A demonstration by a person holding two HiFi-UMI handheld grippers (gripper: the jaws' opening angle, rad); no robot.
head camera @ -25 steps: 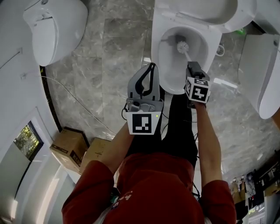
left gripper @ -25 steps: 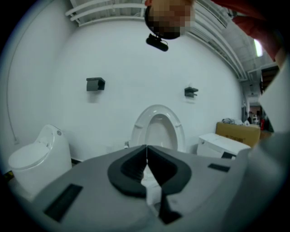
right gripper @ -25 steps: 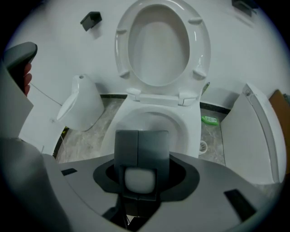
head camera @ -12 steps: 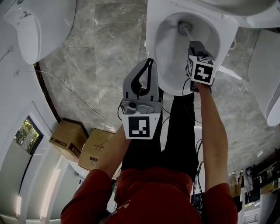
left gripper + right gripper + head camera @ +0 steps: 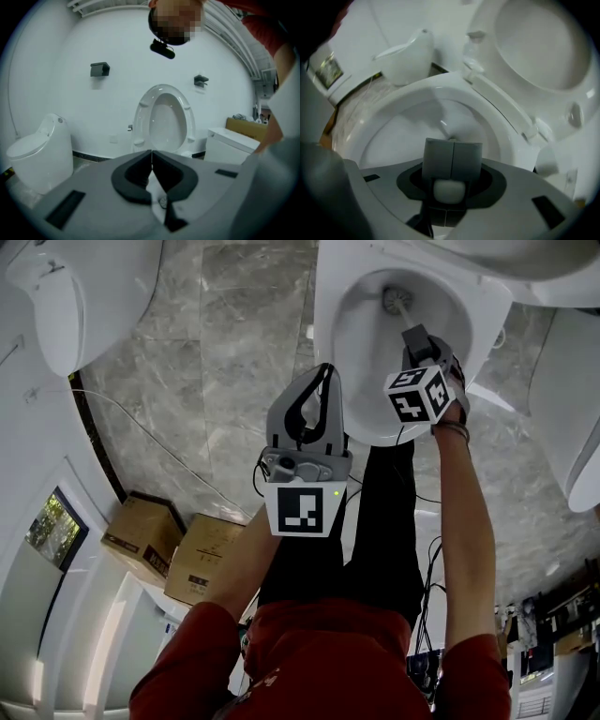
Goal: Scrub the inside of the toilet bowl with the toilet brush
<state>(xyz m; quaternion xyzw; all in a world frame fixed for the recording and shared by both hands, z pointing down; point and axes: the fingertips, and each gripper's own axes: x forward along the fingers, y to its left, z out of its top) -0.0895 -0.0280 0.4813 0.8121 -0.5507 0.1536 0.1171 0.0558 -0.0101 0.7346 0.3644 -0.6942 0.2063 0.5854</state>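
Note:
The white toilet bowl lies open at the top of the head view, its lid raised. The toilet brush has its bristle head deep in the bowl near the back wall, and its white handle runs back to my right gripper. In the right gripper view that gripper points down into the bowl, shut on the brush handle; the pads hide the head. My left gripper hangs beside the bowl's front rim, shut and empty, facing the toilet.
A second white toilet stands at the left and another white fixture at the right. Two cardboard boxes sit on the marble floor by the left wall. A thin cable crosses the floor.
Both grippers have sunk toward the toilet. The brush head went from the bowl's middle to its back wall. The right gripper has rolled, so its marker cube shows another face.

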